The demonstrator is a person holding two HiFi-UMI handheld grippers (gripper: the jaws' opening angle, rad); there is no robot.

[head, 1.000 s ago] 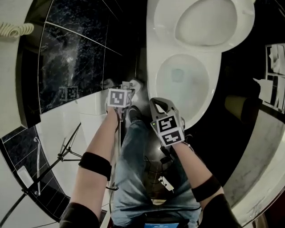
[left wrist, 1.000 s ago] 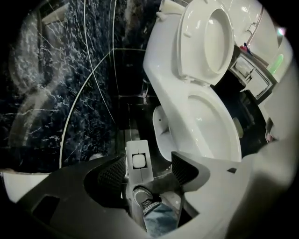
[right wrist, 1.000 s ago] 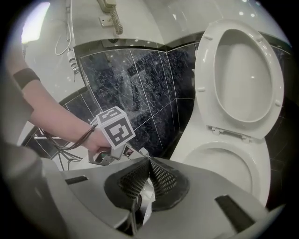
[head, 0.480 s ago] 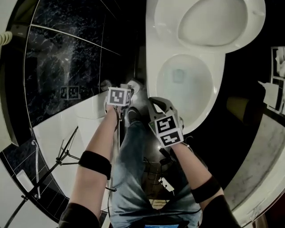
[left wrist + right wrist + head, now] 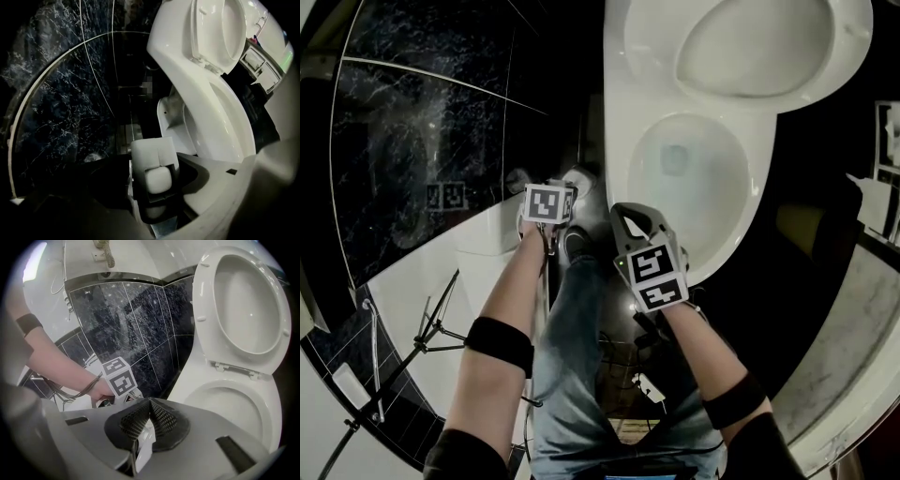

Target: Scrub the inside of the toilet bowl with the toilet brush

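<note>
The white toilet bowl (image 5: 684,173) stands open with its lid (image 5: 750,47) raised; it also shows in the left gripper view (image 5: 220,117) and as the same bowl (image 5: 234,408) in the right gripper view. To its left on the floor stands the white toilet brush (image 5: 581,178). My left gripper (image 5: 570,186) points steeply down over it. The brush's blocky white handle top (image 5: 152,150) sits between the jaws of the left gripper (image 5: 150,165), which have just been closing and still show a gap on the right. My right gripper (image 5: 630,220) hovers by the bowl's near rim, its meshed pads (image 5: 161,416) together, and this right gripper (image 5: 150,401) holds nothing.
Dark marbled wall tiles (image 5: 441,112) run left of the toilet and carry a small marker tag (image 5: 445,195). A tripod (image 5: 422,328) stands at the lower left. The person's jeans leg (image 5: 581,356) and shoe (image 5: 577,242) lie between the grippers.
The left gripper has sunk a little toward the brush beside the toilet. The right gripper has dropped slightly and stays shut.
</note>
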